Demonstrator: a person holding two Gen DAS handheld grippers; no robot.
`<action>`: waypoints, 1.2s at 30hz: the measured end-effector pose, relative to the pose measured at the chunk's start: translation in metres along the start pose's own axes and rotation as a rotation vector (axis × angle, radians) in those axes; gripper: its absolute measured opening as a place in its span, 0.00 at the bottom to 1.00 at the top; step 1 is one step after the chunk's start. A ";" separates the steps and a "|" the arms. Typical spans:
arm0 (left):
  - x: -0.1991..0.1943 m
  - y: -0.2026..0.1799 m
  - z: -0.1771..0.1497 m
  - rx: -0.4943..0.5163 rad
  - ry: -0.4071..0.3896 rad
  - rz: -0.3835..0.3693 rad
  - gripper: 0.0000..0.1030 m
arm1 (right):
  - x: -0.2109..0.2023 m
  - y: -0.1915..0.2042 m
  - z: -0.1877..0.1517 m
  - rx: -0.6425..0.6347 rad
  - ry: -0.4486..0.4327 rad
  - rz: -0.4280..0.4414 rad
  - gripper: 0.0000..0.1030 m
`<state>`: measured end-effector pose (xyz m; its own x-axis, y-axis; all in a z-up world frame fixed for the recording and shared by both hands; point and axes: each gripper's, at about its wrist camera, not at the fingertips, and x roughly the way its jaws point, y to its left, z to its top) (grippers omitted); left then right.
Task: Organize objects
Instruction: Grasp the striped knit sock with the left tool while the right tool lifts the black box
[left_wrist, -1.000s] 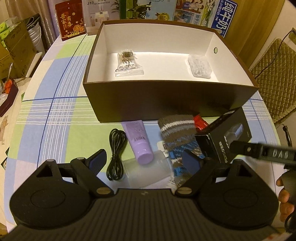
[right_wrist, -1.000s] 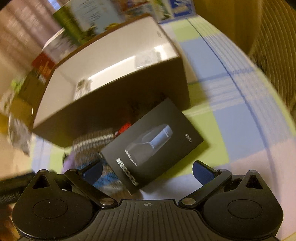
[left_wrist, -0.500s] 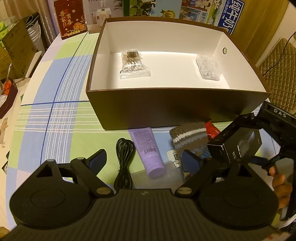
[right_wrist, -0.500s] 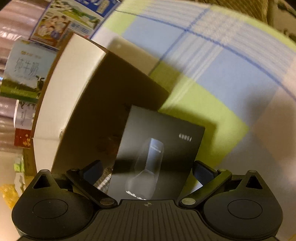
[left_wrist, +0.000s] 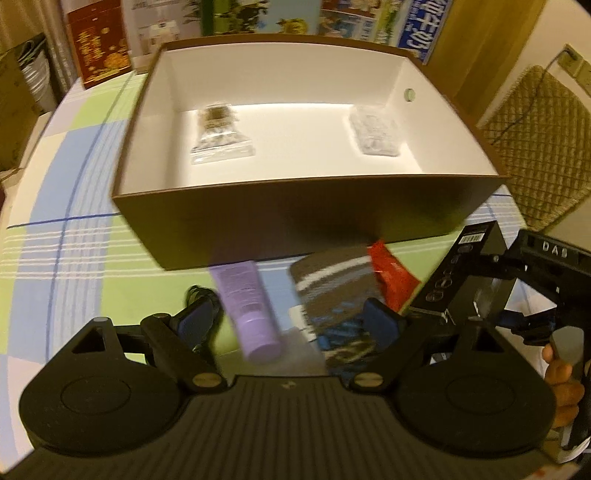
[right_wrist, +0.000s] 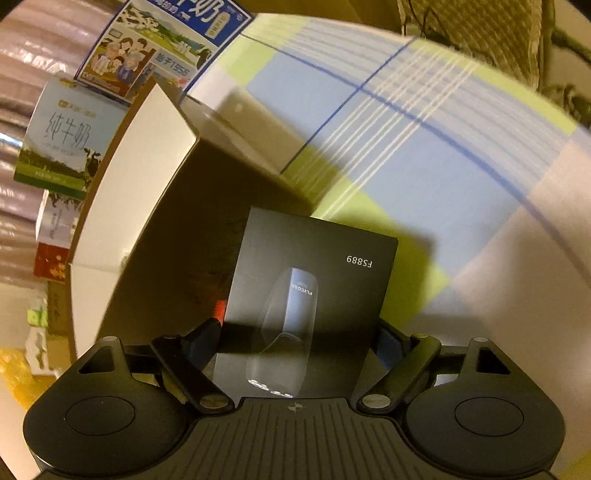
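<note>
Holding the black carton (right_wrist: 310, 295) between its two fingers, our right gripper (right_wrist: 295, 343) is closed on it and has it up off the checked tablecloth (right_wrist: 424, 155), just beside the near right corner of the big brown box (left_wrist: 306, 221). Our left gripper (left_wrist: 288, 325) is wide open and holds nothing; it hangs over the purple tube (left_wrist: 247, 310), the striped sock (left_wrist: 332, 291) and the red packet (left_wrist: 391, 273), which lie just in front of the box wall. We think the carton goes into the box next (two little bags already lie inside). It could bump the tall wall if we do not lift high enough, and then it could twist and slip out of the fingers.
</note>
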<state>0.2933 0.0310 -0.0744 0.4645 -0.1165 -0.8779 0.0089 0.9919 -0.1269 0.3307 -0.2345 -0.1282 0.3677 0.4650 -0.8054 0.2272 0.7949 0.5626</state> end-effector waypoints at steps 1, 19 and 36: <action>0.001 -0.003 0.001 0.005 0.000 -0.012 0.83 | -0.005 -0.002 -0.001 -0.023 -0.005 -0.016 0.81; 0.043 -0.048 -0.002 0.115 0.056 -0.036 0.69 | -0.043 -0.020 0.003 -0.276 -0.103 -0.179 0.81; 0.037 -0.057 -0.007 0.129 0.017 0.030 0.14 | -0.055 -0.034 0.001 -0.296 -0.094 -0.169 0.81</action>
<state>0.3036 -0.0307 -0.1028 0.4512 -0.0867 -0.8882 0.1097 0.9931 -0.0412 0.3035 -0.2872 -0.1026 0.4319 0.2906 -0.8538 0.0253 0.9424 0.3335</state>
